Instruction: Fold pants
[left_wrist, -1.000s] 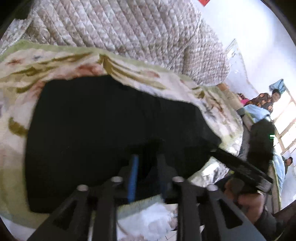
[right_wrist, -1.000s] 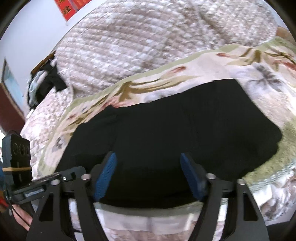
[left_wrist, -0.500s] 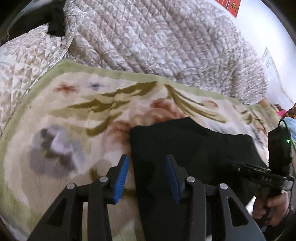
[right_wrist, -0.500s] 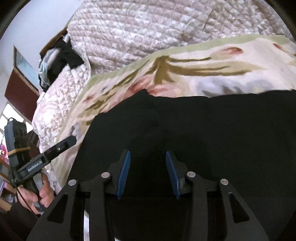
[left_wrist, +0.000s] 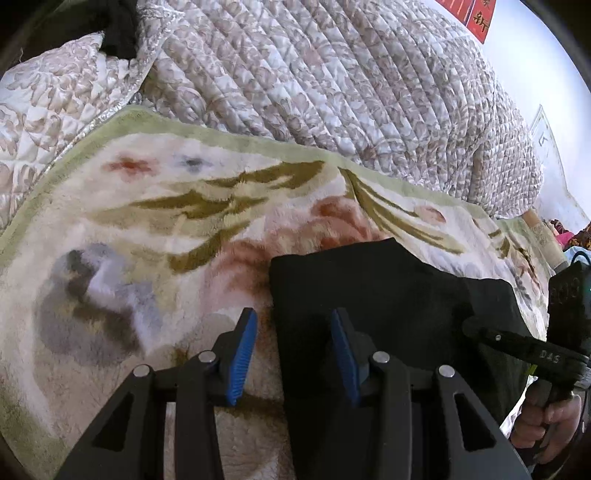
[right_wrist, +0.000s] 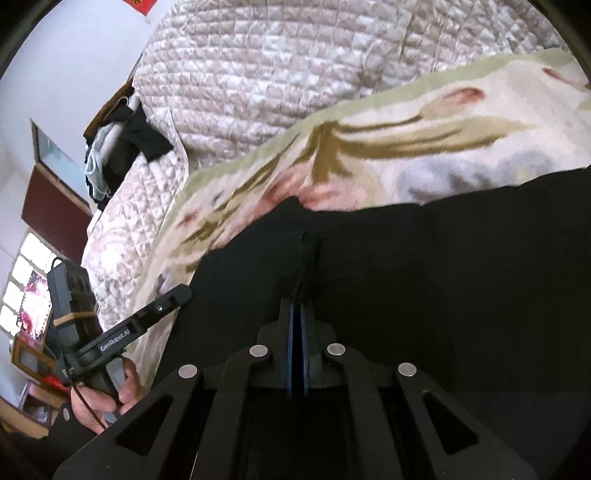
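Observation:
Black pants (left_wrist: 388, 295) lie flat on a floral blanket (left_wrist: 166, 206) spread over a bed. In the left wrist view my left gripper (left_wrist: 293, 317) is open. Its blue pads (left_wrist: 242, 354) straddle the left edge of the pants, one over the blanket and one over the cloth. In the right wrist view the pants (right_wrist: 443, 277) fill the lower half. My right gripper (right_wrist: 297, 310) is shut there, and a small ridge of black cloth rises from its tips. Each view shows the other gripper at the side, held in a hand (right_wrist: 103, 398).
A quilted beige bedspread (left_wrist: 332, 74) is heaped behind the blanket. Dark clothes (right_wrist: 125, 147) lie on the bed's far left end. A window (right_wrist: 22, 288) and furniture stand to the left beyond the bed. Red paper (left_wrist: 476, 14) hangs on the white wall.
My left gripper moved from the middle of the pants to their left edge and its pads spread apart. My right gripper shifted left over the pants and closed from wide open onto the cloth.

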